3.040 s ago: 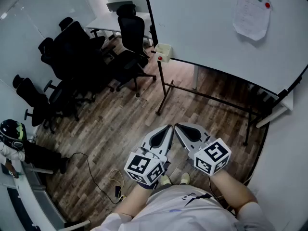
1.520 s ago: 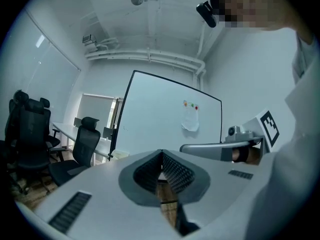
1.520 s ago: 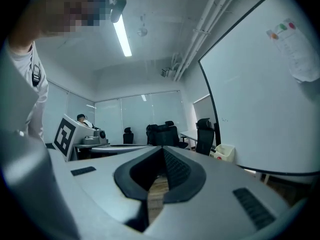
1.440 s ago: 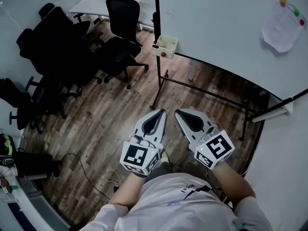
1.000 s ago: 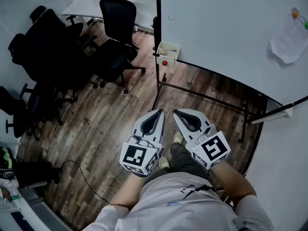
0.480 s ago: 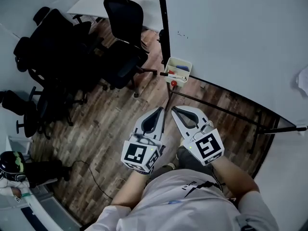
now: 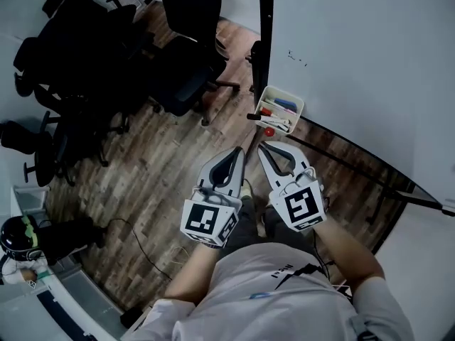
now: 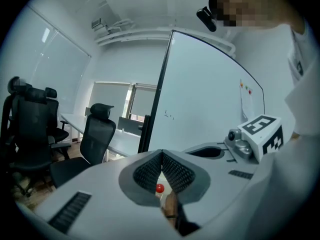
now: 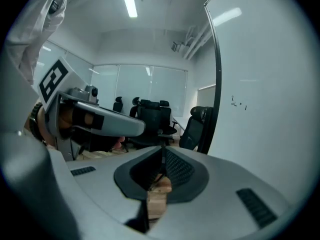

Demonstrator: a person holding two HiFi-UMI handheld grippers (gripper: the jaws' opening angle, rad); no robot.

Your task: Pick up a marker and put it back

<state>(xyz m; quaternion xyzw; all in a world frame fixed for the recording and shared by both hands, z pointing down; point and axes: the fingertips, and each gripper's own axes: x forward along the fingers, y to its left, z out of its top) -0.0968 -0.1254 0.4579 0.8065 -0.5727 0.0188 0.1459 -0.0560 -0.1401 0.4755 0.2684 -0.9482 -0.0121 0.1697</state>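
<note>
Head view: my left gripper (image 7: 237, 153) and right gripper (image 7: 265, 148) point side by side toward 12 o'clock. Each has its jaws pressed together at the tips, with nothing between them. The markers (image 7: 274, 112) lie in a small white tray (image 7: 286, 94) at the whiteboard (image 7: 355, 41) edge, at 12 o'clock from my right tips, near but apart. A red ball (image 7: 269, 131) sits at the tray's 6 o'clock side. The markers blur together, so I cannot count them.

An office meeting room: black swivel chairs (image 7: 181, 41), a whiteboard (image 7: 370, 69), a white table (image 8: 107, 136), wood-plank floor (image 7: 142, 176).
</note>
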